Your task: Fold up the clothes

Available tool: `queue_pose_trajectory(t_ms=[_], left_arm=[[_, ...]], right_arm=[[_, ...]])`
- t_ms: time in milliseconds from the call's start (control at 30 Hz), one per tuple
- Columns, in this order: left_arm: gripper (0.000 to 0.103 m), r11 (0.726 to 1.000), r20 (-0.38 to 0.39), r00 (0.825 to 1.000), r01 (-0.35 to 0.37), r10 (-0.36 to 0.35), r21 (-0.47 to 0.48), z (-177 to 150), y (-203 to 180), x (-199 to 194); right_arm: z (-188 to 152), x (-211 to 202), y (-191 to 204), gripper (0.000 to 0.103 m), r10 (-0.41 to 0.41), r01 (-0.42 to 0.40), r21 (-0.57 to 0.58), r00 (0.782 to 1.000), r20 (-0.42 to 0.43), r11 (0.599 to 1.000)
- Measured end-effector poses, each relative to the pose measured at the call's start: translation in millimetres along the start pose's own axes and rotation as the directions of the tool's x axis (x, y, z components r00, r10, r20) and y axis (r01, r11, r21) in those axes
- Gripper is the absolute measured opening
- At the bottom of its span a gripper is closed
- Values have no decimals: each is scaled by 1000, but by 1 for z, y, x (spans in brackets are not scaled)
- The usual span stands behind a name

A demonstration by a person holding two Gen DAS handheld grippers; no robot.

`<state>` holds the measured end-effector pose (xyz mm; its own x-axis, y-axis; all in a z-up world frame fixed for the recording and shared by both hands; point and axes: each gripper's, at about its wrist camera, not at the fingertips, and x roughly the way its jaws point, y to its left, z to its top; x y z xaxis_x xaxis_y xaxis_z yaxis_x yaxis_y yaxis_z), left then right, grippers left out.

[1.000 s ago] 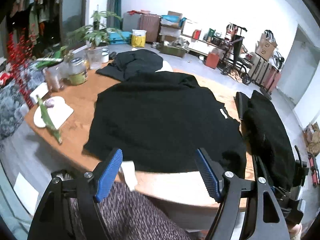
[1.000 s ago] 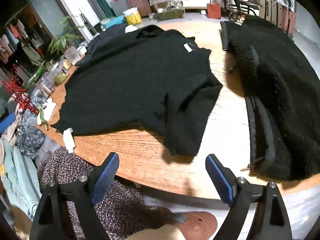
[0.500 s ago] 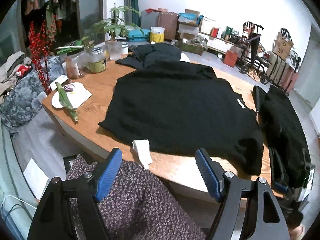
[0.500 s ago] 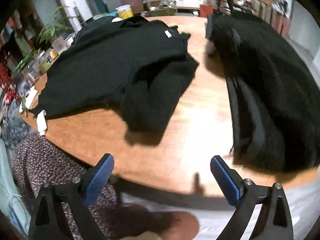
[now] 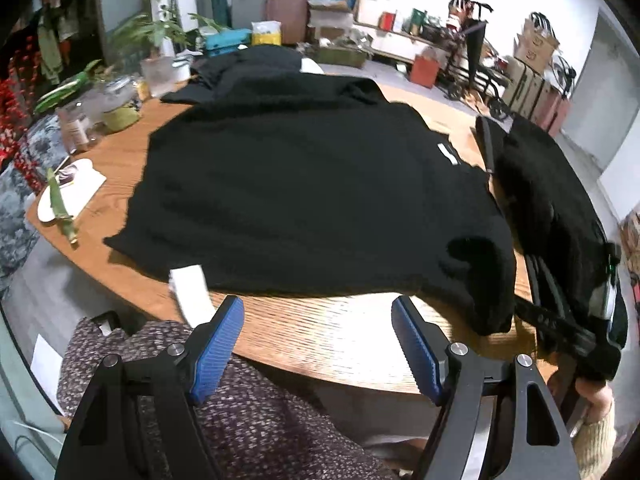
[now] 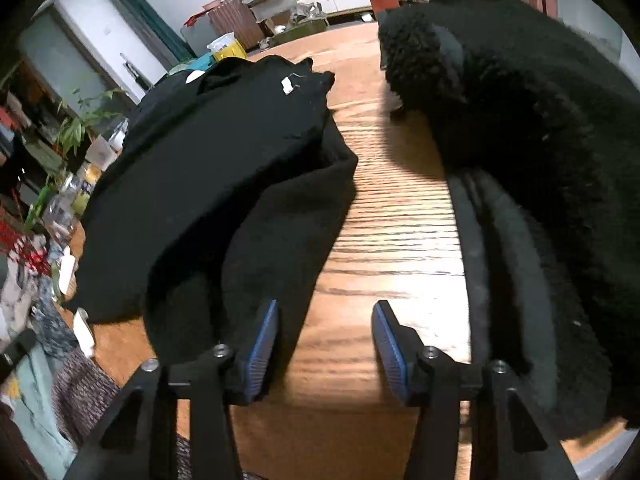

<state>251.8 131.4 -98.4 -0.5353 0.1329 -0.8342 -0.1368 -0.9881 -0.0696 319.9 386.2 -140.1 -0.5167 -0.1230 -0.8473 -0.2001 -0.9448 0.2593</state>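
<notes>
1. The left gripper hangs spread and empty off the near edge of the table.
2. The right gripper, jaws apart and holding nothing, has dropped low to the wood within the last second; its left finger now sits at the sleeve of the black sweater.
3. I judge a sleeve pinch is next.
4. A fleecy black jacket lies beside it, and another dark garment beyond.
</notes>
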Motion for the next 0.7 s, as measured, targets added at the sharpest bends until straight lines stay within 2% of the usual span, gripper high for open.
queue_pose_trajectory(t_ms=[33,67,133,200,300,367,433,467,500,533,567,700], left_arm=[[76,1000,-15,1000,-17,17,2,0,-2,5],[76,999,-32,999,-37,37,5,-1,-5,11],[76,998,-78,995,-66,66,7,-2,-7,23],[76,999,-101,994,-47,48,10,-2,-11,29],[76,1000,-108,994,12,-10,22,-3,-20,32],[76,994,-105,989,105,-102,31,-3,-31,32],[76,983,-122,977,178,-173,33,-4,-42,35],[76,982,-129,975,188,-182,35,-5,-46,36],[76,981,-134,974,191,-185,36,-5,-50,38],[76,984,-135,976,176,-170,40,-6,-54,40],[76,987,-134,980,156,-149,44,-7,-56,42],[76,993,-131,986,107,-101,42,-8,-62,50]], right_arm=[[2,3,-2,61,12,-12,10,1000,-3,1000],[4,7,-4,57,24,-24,20,1000,-6,1000],[8,14,-9,27,49,-49,40,999,-12,998],[8,14,-8,2,101,-101,46,995,-7,994],[4,-2,-2,1,173,-174,51,985,24,983],[0,-17,2,1,230,-232,58,972,45,971],[-4,-30,7,1,246,-248,43,968,46,968],[-5,-33,8,3,209,-211,28,977,51,977],[-5,-34,9,9,165,-166,16,985,54,986],[-4,-31,7,29,92,-92,17,995,42,996],[-3,-25,4,34,58,-59,35,998,18,998],[-3,-2,-2,37,169,-161,120,984,-59,980]])
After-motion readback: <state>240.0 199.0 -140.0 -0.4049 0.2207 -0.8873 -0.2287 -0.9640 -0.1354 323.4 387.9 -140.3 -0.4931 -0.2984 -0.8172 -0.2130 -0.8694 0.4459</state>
